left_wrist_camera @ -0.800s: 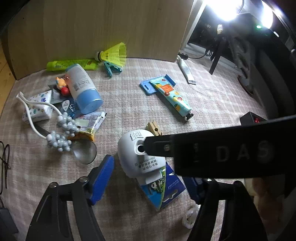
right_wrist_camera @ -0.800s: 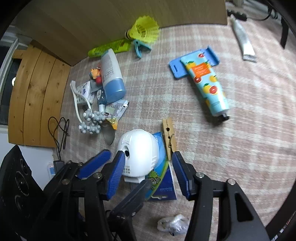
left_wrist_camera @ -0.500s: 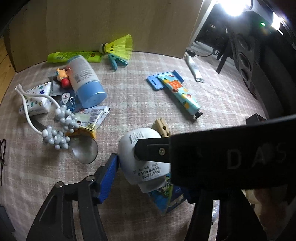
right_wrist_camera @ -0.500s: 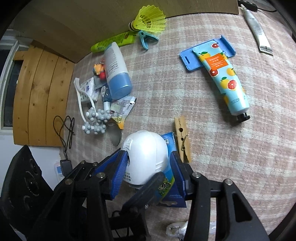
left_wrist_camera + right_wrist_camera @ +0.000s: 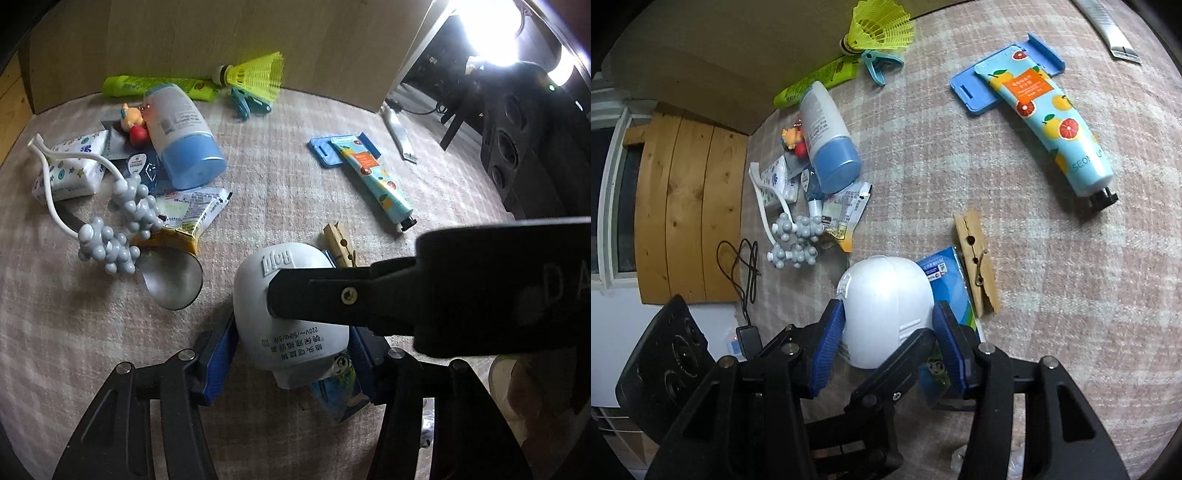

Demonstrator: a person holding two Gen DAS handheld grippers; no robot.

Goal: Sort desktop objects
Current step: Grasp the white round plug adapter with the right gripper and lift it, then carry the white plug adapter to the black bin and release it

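Both of your grippers are brought in on the same thing: the white plug-in device (image 5: 884,310), a domed casing lying on the checked cloth (image 5: 1052,258) near the front of the spread. Your right gripper (image 5: 886,343) straddles it, one blue pad on each flank of the dome; the pads look pressed to the shell, so I read this as a grip, though contact on the far pad is partly hidden. Your left gripper (image 5: 291,363) brackets the device's lower, labelled end in the same way, blue pads against both sides. The likely reason for the doubled hold: the casing is smooth and rounded, so a single pinch could squirt it out, and two grips at different heights steady it. The device rests partly on a blue packet (image 5: 951,291), which lies touching a wooden clothespin (image 5: 977,266); lifting straight up should leave both behind, but the packet may drag. Other items stay well apart: the fruit-print tube (image 5: 1049,122) lies across a blue holder (image 5: 975,92) at far right, and the blue-capped bottle (image 5: 827,140), bead massager (image 5: 794,240) and sachets sit clustered at left, seemingly a group already forming. The yellow shuttlecock (image 5: 879,27) sits by the wooden board. No destination for the device is visible yet.
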